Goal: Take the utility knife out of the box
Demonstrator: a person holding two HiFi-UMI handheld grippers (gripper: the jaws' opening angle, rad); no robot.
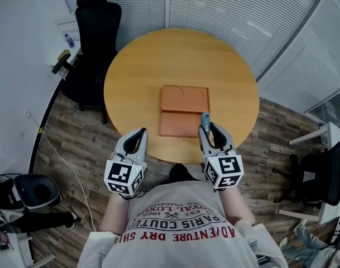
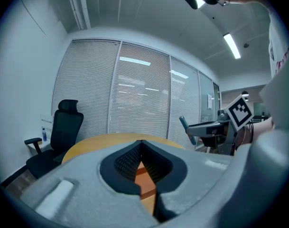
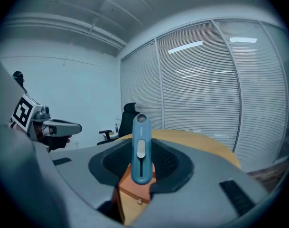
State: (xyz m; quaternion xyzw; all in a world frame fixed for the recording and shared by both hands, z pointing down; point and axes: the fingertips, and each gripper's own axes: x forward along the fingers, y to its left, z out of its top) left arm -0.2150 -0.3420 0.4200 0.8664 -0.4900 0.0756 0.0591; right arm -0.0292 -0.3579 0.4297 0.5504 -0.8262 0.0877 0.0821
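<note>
Utility knife (image 3: pixel 140 148), blue with a pale slider on its face, sits clamped between the jaws of the right gripper (image 1: pixel 210 132). Its looped end points away from the person and pokes past the jaw tips. In the head view it lies at lower centre of the frame, over the near right corner of the orange-brown box (image 1: pixel 183 110), out of the box and off the table. The right gripper view shows a corner of that box with a small clasp just below the knife's base.

The box rests near the middle of the round wooden table (image 1: pixel 158 54), slightly toward the person; its top shows two panels, the far one marked with curved lines.

At lower left of the head view, the left gripper (image 2: pixel 142 144) is off the near table edge, beside the box's near left corner and well apart from the knife. Its jaws meet at the tips with nothing between them, and a strip of the box shows through the gap behind them.

A black office chair (image 1: pixel 97 27) stands at upper left, beyond the table.
</note>
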